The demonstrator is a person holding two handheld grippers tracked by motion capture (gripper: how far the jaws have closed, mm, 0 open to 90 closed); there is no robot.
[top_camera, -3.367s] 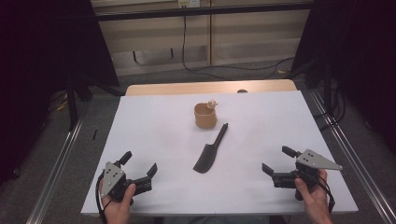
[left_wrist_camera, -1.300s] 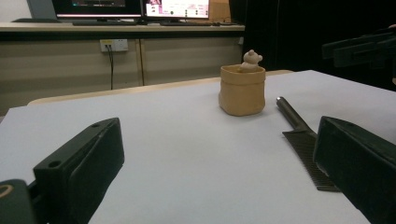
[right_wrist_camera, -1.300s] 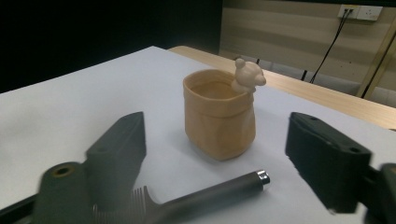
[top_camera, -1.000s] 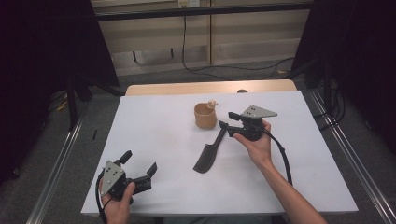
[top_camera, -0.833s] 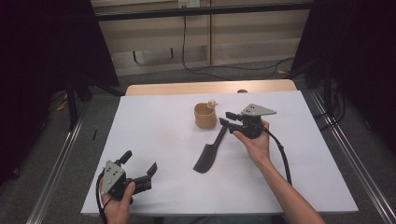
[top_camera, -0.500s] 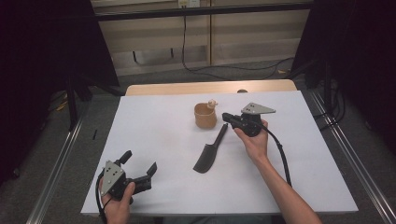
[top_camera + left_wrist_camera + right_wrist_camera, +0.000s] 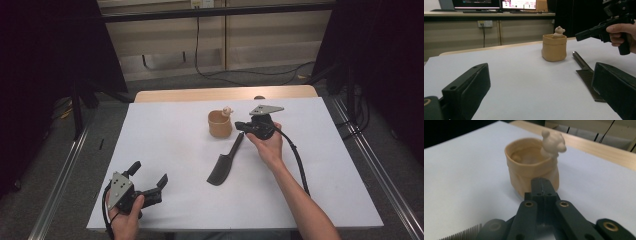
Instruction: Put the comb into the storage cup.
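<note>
Left gripper (image 7: 150,184): resting at the near left corner of the table (image 7: 165,130), jaws spread wide, holding nothing, well apart from everything else. Comb (image 7: 226,161): lying flat at mid-table, long axis running from the toothed end nearest the person up and to the right, handle tip ending just beside the cup (image 7: 220,124). Cup: standing upright beyond the comb, small bear figure (image 7: 552,141) on its rim. Right gripper (image 7: 240,125): hovering just right of the cup and over the comb's handle end, jaws pressed together on nothing, tips aimed at the cup wall. Nearer hand: right. Likely target: cup or comb handle; jaws need opening first.
</note>
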